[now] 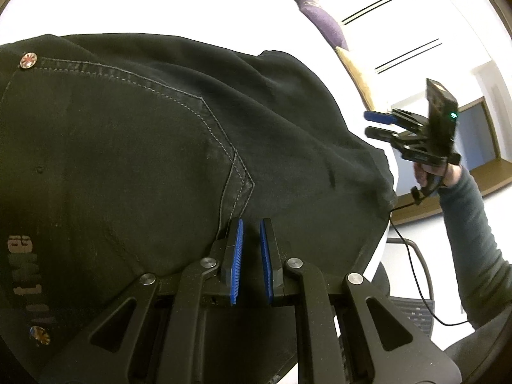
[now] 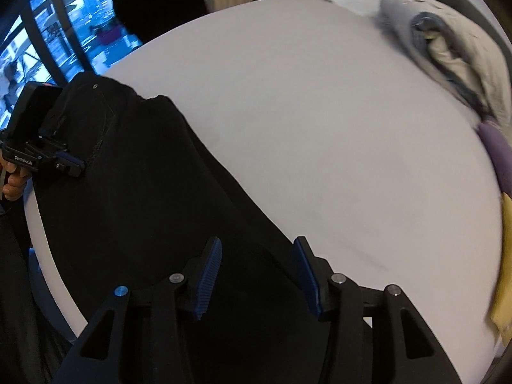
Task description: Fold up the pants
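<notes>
Black pants (image 1: 144,147) with grey stitching and metal rivets lie on a white table (image 1: 160,3). My left gripper (image 1: 251,227) hovers right over the pants near a pocket seam; its jaws stand a narrow gap apart with nothing between them. My right gripper (image 2: 257,246) is open and empty, above the other end of the pants (image 2: 153,211). In the left wrist view the right gripper (image 1: 372,124) is held in the air past the pants' edge. In the right wrist view the left gripper (image 2: 75,163) rests at the pants' far end.
A pile of folded clothes (image 2: 448,54) in grey, cream and blue lies at the table's (image 2: 320,128) far right edge, with purple (image 2: 494,147) and yellow (image 2: 505,272) items beside it. A chair (image 1: 412,307) stands by the table. A cable (image 1: 412,256) hangs from the right gripper.
</notes>
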Tool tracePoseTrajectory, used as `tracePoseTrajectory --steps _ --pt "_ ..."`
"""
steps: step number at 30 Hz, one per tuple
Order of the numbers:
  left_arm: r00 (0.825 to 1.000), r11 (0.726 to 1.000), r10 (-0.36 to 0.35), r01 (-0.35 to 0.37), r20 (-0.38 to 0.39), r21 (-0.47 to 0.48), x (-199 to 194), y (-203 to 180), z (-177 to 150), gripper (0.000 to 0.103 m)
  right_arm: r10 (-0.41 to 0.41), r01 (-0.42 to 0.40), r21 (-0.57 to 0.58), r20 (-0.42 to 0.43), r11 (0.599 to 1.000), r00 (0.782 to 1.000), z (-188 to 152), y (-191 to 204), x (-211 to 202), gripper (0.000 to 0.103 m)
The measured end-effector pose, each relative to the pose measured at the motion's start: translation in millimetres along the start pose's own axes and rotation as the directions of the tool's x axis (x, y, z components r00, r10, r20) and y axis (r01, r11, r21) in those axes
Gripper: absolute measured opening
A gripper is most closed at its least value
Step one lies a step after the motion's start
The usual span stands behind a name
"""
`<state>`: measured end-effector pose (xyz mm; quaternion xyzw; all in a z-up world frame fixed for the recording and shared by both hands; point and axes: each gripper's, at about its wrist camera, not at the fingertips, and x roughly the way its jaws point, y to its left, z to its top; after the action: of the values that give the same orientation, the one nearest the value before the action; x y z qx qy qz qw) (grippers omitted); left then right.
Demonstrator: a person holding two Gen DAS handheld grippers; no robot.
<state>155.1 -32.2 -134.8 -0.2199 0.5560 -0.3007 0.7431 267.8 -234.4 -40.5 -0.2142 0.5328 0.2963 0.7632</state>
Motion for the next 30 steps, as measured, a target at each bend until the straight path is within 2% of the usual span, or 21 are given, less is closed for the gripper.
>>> tracePoseTrajectory --steps 1,6,7,9,11,14,17,18,20,22,23,25,26,28,30 --pt "1.000 1.000 -0.005 0.005 0.002 0.000 -1 1 0 0.011 0.008 -0.008 -0.004 -0.012 1.000 1.000 0 13 3 0.050" --pt "1.000 1.000 -0.023 0.023 -0.002 0.003 -1 8 1 0.011 0.025 -0.029 -0.034 -0.112 0.999 0.993 4 20 37 0.047" --pt "1.000 1.000 -0.027 0.027 -0.002 0.002 -2 9 1 0.011 0.024 -0.029 -0.037 -0.125 0.999 0.992 3 21 41 0.043" --pt "1.000 1.000 -0.028 0.028 -0.002 0.002 -2 11 1 0.011 0.017 -0.023 -0.046 -0.119 0.999 0.993 1 24 44 0.017" --pt "1.000 1.000 -0.028 0.028 -0.003 0.000 -4 13 2 0.011 -0.010 0.005 -0.047 -0.101 0.999 0.995 0 25 42 0.009" --pt "1.000 1.000 -0.023 0.023 0.001 -0.008 -5 13 5 0.011 -0.111 0.107 -0.053 -0.062 0.993 0.992 -1 24 36 0.002" --pt "1.000 1.000 -0.013 0.013 0.013 -0.021 -7 11 5 0.011 -0.189 0.189 -0.011 -0.020 0.982 0.982 -1 19 30 0.002" --pt "1.000 1.000 -0.009 0.010 0.016 -0.024 -7 11 6 0.011 -0.254 0.254 0.041 -0.007 0.966 0.967 -3 12 32 0.000" --pt "1.000 1.000 -0.008 0.008 0.019 -0.021 -6 11 5 0.011 -0.326 0.328 0.109 -0.030 0.938 0.945 -3 8 46 0.000" --pt "1.000 1.000 -0.015 0.015 0.019 -0.022 -8 14 4 0.011 -0.419 0.423 0.190 -0.067 0.886 0.906 -18 -3 47 0.000" --pt "1.000 1.000 -0.016 0.017 0.018 -0.024 -9 14 3 0.011 -0.419 0.415 0.271 -0.047 0.869 0.907 -24 -11 35 0.000" --pt "1.000 1.000 -0.007 0.007 0.019 -0.020 -11 13 0 0.011 -0.395 0.310 0.502 0.069 0.807 0.916 -50 -28 -9 0.000" --pt "1.000 1.000 0.000 0.001 0.020 -0.017 -12 13 -1 0.011 -0.384 0.256 0.567 0.117 0.783 0.916 -65 -32 -29 0.000" --pt "1.000 1.000 0.018 -0.018 0.024 -0.013 -12 9 -1 0.011 -0.337 0.144 0.624 0.203 0.768 0.919 -94 -24 -59 0.001" --pt "0.999 0.999 0.035 -0.034 0.029 -0.012 -12 5 1 0.011 -0.258 0.064 0.609 0.237 0.790 0.936 -116 -2 -67 0.001"
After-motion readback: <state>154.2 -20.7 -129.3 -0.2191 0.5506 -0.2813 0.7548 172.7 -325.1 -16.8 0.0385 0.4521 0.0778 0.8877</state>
